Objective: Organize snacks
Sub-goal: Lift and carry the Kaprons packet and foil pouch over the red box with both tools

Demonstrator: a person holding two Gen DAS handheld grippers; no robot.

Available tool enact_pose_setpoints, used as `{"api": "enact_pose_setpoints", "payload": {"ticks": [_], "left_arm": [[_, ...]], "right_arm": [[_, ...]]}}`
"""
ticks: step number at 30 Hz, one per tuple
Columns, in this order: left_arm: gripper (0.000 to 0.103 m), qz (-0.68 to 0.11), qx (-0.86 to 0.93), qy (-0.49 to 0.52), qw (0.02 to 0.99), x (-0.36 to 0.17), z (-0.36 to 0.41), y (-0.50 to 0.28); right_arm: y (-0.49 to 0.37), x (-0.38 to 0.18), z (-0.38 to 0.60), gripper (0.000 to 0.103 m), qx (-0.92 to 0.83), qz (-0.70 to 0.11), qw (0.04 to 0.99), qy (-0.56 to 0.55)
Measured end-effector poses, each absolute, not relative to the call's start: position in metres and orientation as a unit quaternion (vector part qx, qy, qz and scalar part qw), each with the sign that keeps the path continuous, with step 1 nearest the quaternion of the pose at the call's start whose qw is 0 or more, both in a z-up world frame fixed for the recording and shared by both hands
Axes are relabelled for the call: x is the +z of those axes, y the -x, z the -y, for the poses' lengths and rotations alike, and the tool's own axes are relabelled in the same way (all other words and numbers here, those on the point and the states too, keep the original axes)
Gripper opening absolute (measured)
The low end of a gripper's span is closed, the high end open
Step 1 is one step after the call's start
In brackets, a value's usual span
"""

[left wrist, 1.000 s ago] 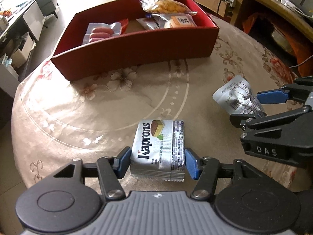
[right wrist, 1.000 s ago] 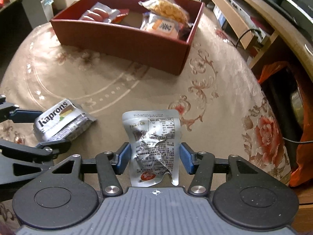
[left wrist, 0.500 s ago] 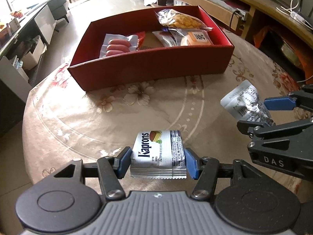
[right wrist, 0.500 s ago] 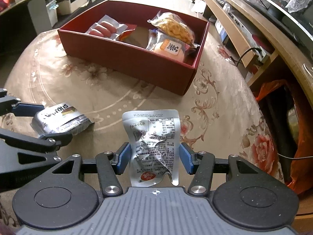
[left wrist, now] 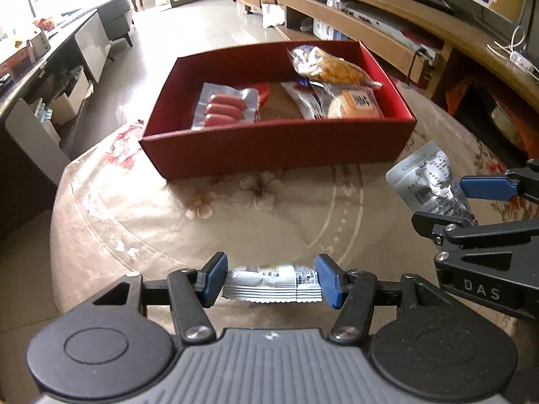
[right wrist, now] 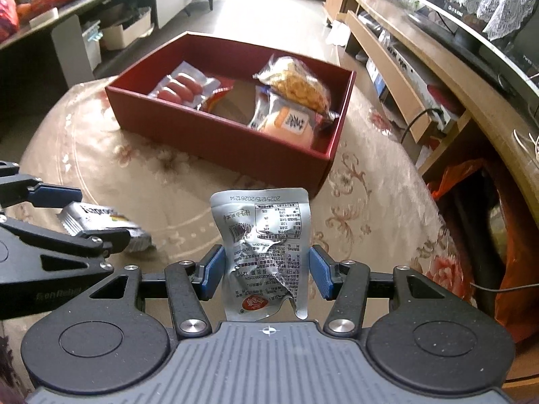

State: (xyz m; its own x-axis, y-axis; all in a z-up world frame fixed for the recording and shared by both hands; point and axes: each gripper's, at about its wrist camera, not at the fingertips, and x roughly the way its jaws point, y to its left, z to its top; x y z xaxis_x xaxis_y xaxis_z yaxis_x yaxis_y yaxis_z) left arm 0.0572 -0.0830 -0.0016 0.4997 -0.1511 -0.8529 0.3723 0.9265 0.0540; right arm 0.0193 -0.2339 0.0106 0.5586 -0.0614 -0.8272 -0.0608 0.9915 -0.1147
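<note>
Kaprons packet [left wrist: 272,282] higher, between left gripper [left wrist: 271,281] pads

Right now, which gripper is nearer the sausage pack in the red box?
Left. The left gripper, holding the Kaprons wafer pack, faces the sausage pack at the red box's left end; the right gripper, holding the silver pouch, is off toward the other end.

**Both grippers clamped on packets, held above the table**

The left gripper [left wrist: 271,281] points steeply downward, its blue pads [left wrist: 214,279] pressed against the two short ends of a silver wafer packet [left wrist: 273,284]. The right gripper [right wrist: 266,271] tilts down at much the same angle just beside it, its pads [right wrist: 318,271] squeezing the sides of a crinkled foil pouch [right wrist: 264,245]. Each gripper shows at the edge of the other's wrist view
</note>
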Motion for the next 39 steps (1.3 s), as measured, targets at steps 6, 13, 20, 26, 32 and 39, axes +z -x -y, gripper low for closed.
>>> {"api": "enact_pose_setpoints", "payload": {"ticks": [6, 13, 20, 26, 32, 39], "left_arm": [[0.054, -0.463, -0.149, -0.11, 0.867, 0.007, 0.081, -0.061], [0.054, -0.476, -0.155, -0.111, 0.859, 0.0, 0.081, -0.064], [0.063, -0.529, -0.166, -0.106, 0.826, -0.023, 0.071, -0.058], [0.07, -0.541, -0.169, -0.142, 0.812, -0.043, 0.061, -0.046], [0.07, -0.555, -0.17, -0.157, 0.799, -0.064, 0.06, -0.038], [0.061, -0.554, -0.159, -0.141, 0.805, -0.057, 0.054, -0.033]], "right_arm": [[-0.022, 0.022, 0.234, 0.062, -0.003, -0.449, 0.891, 0.063], [-0.023, 0.026, 0.236, 0.062, -0.004, -0.444, 0.894, 0.056], [-0.024, 0.024, 0.235, 0.062, 0.005, -0.452, 0.891, 0.05], [-0.021, 0.019, 0.233, 0.062, 0.017, -0.46, 0.886, 0.057], [-0.02, 0.021, 0.232, 0.062, 0.022, -0.459, 0.887, 0.057], [-0.021, 0.019, 0.231, 0.062, 0.021, -0.46, 0.886, 0.059]]}}
